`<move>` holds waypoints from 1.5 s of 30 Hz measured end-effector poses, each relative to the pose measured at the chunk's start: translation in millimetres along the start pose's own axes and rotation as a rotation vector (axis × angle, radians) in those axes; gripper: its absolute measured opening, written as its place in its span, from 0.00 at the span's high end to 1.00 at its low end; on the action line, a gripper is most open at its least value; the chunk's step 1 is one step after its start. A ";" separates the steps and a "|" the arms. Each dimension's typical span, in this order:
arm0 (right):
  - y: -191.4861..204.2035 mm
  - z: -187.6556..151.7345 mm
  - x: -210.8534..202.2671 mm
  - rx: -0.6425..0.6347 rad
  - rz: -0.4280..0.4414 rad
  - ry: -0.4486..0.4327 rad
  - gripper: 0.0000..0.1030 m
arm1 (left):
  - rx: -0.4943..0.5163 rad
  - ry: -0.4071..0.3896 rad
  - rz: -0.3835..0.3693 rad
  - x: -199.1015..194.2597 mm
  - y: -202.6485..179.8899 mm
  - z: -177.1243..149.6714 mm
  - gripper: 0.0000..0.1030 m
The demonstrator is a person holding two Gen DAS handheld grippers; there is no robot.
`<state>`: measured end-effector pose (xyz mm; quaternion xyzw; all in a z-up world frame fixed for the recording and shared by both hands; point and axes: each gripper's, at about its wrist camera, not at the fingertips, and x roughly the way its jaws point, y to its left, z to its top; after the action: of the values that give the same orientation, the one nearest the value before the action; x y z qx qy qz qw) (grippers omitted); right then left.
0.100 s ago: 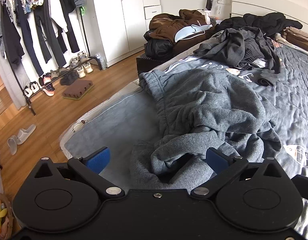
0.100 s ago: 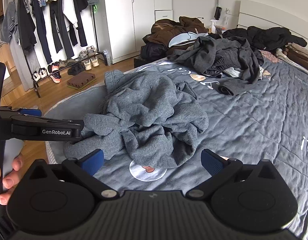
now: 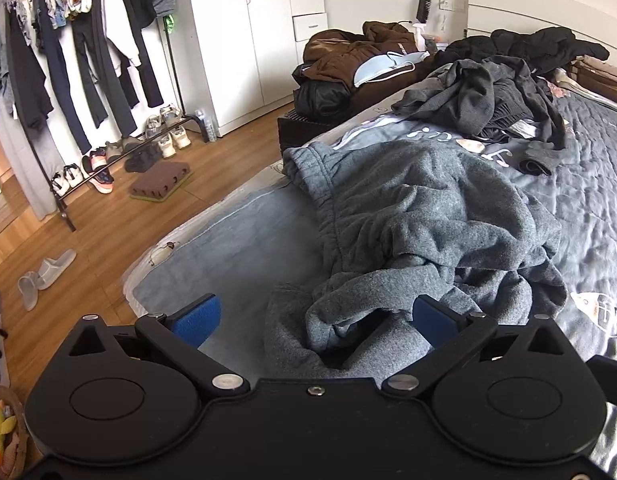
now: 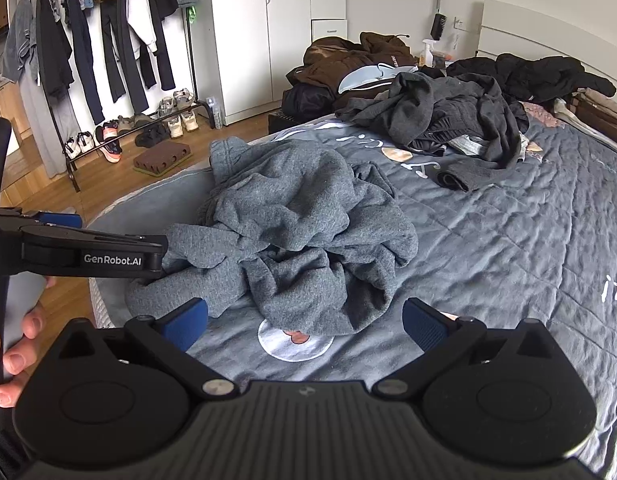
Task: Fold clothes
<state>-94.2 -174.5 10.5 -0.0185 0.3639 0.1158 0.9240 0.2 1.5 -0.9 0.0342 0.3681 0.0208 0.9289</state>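
A crumpled grey fleece garment (image 3: 420,216) with an elastic waistband lies on the near left part of the bed. My left gripper (image 3: 314,320) hangs low over its nearest folds, open wide; loose fabric lies between its blue pads, untouched by the left pad. In the right wrist view the same garment (image 4: 300,232) sits just ahead of my right gripper (image 4: 304,322), which is open with nothing held. At the left edge of that view a person's hand (image 4: 12,344) holds the left gripper, and one of its fingers (image 4: 92,258) reaches to the garment's edge.
The dark grey quilt (image 4: 508,248) with cartoon prints covers the bed. A heap of dark clothes (image 4: 448,120) lies further up, brown jackets (image 3: 348,60) beyond. Left of the bed are wooden floor (image 3: 108,232), a clothes rack (image 3: 68,80) with shoes, and slippers (image 3: 44,276).
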 end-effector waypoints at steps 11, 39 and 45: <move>7.1 -0.1 -0.8 -0.025 0.016 -0.014 0.00 | -0.033 -0.003 -0.023 2.5 4.0 -1.7 0.00; 12.2 1.9 0.6 -0.034 0.032 -0.011 0.00 | -0.036 -0.006 -0.042 1.6 5.1 -2.6 0.00; 13.2 1.0 1.3 -0.034 0.028 -0.013 0.00 | -0.038 -0.011 -0.044 1.0 5.9 -2.4 0.00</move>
<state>-95.6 -161.2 10.9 -0.0281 0.3560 0.1351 0.9242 -0.9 7.5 -2.9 0.0085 0.3630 0.0074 0.9317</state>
